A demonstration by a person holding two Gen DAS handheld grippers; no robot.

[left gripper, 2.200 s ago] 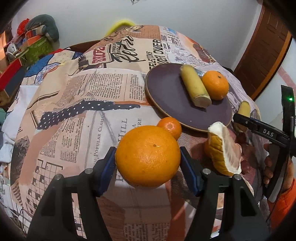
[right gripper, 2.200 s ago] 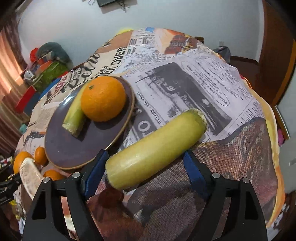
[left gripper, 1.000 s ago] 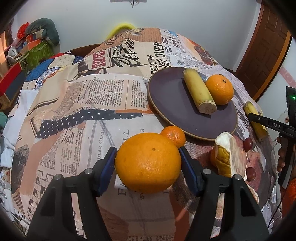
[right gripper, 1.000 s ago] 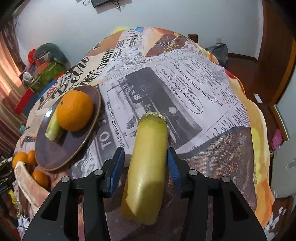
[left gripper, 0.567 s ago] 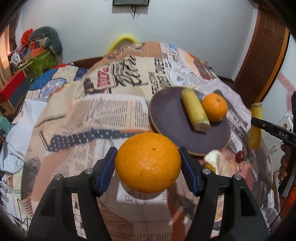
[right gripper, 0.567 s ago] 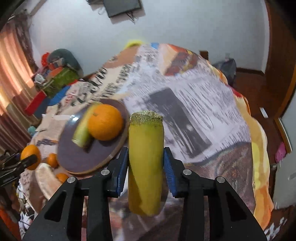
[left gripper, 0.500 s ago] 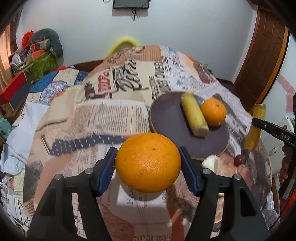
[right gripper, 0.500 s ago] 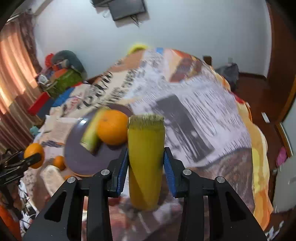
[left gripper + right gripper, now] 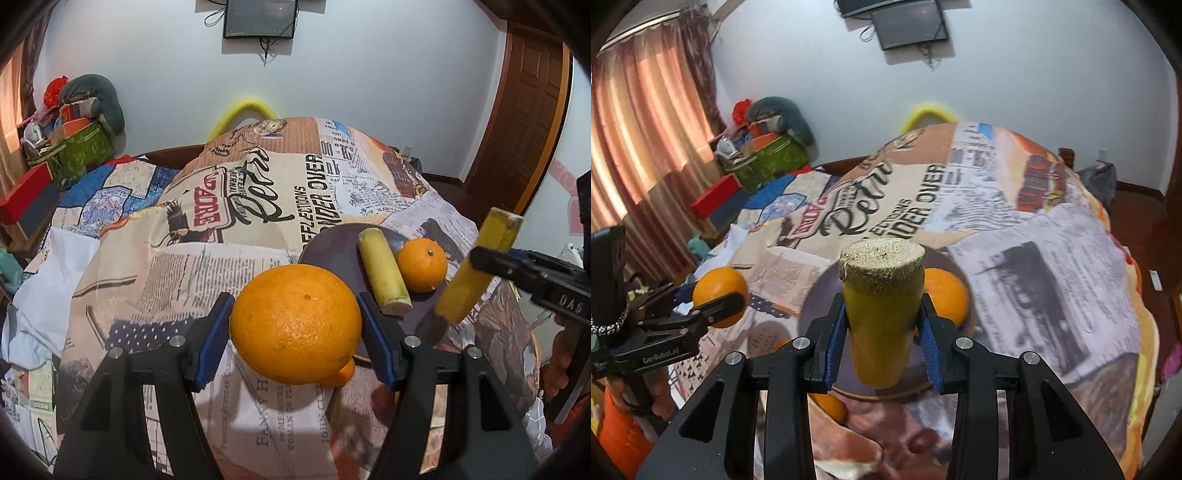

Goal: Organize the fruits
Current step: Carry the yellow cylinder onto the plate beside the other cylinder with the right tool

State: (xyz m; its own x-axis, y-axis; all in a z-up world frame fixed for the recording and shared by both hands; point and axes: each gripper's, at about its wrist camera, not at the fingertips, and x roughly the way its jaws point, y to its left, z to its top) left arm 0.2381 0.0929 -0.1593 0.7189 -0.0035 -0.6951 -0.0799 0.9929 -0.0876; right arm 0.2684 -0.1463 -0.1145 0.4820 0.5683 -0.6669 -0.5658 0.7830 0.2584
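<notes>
Both grippers now higher vs 0.5 s ago. Right gripper [image 9: 882, 328] clamps yellow cane piece [image 9: 881, 314], upright, above dark plate [image 9: 332, 251]. Left gripper [image 9: 295, 325] clamps big orange [image 9: 295, 325], off the cloth, just left of the plate w/ small orange [image 9: 422, 264] & cane stub [image 9: 384, 275].

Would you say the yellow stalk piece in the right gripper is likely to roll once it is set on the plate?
Probably, on its side: the stalk piece is a smooth cylinder. The plate looks shallow, so little would stop it. It seems stiff, holding straight in the right gripper.
</notes>
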